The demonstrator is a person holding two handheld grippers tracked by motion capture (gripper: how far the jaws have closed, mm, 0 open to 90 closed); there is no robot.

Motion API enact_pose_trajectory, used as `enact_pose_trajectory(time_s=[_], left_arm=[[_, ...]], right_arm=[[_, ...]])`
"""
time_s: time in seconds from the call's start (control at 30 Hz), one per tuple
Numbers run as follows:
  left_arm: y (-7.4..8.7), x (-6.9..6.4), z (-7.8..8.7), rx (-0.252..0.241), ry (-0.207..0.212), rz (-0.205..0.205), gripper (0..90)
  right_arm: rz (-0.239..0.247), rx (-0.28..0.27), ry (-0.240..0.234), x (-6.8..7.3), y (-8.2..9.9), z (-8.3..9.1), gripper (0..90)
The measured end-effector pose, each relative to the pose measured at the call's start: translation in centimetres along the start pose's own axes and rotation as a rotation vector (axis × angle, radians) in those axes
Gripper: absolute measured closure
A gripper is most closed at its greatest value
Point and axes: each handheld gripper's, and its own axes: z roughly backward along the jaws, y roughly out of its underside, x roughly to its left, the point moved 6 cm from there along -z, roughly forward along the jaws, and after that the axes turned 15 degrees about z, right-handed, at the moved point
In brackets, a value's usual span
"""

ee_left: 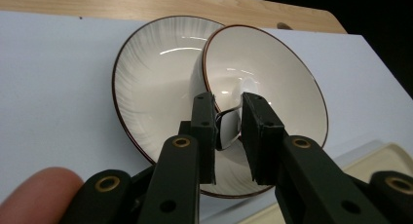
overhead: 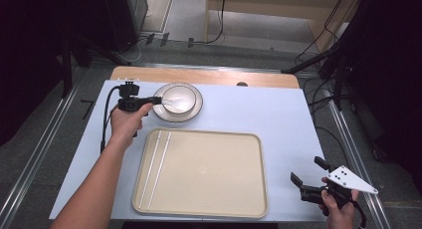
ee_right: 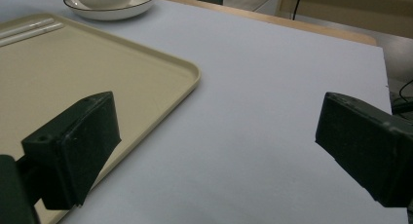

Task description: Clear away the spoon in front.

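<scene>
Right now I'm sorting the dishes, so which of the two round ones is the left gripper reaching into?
The smaller, deeper bowl, stacked in the wide ribbed plate. The left gripper pinches a spoon handle sticking out of it.

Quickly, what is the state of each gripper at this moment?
Left gripper: jaws closed on the handle of the spoon lying in the bowl.
Right gripper: jaws open, holding nothing.

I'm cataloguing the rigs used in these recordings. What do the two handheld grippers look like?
Both are black. The left gripper has two flat rectangular jaws on arms with brass-ringed holes, and a black cable trails from it. The right gripper carries a grey three-cornered plate with small dark holes. The forearms are bare, no sleeves.
</scene>
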Motion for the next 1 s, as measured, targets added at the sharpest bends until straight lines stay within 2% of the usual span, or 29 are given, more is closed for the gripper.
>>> enact_pose_trajectory(time_s=[0.2, 0.43, 0.57, 0.7, 1.0], left_arm=[[0.8, 0.0, 0.2, 0.025, 0.048, -0.006, 80.1], [2.0, -0.9, 0.4, 0.069, 0.113, -0.073, 85.9], [2.4, -1.0, 0.3, 0.068, 0.122, -0.089, 86.9], [2.6, -1.2, 0.5, 0.044, 0.126, -0.102, 87.1], [2.9, -2.0, 1.2, 0.002, 0.111, -0.138, 87.3]], right_arm=[[0.002, 0.001, -0.001, 0.1, 0.0, 0.0, 2.6], [0.001, 0.001, -0.002, 0.0, 0.0, -0.1, 2.6], [0.0, 0.004, -0.002, 0.1, 0.0, -0.1, 2.6], [0.001, 0.004, -0.001, 0.1, 0.0, -0.1, 2.6], [0.0, 0.005, -0.001, 0.1, 0.0, -0.1, 2.6]])
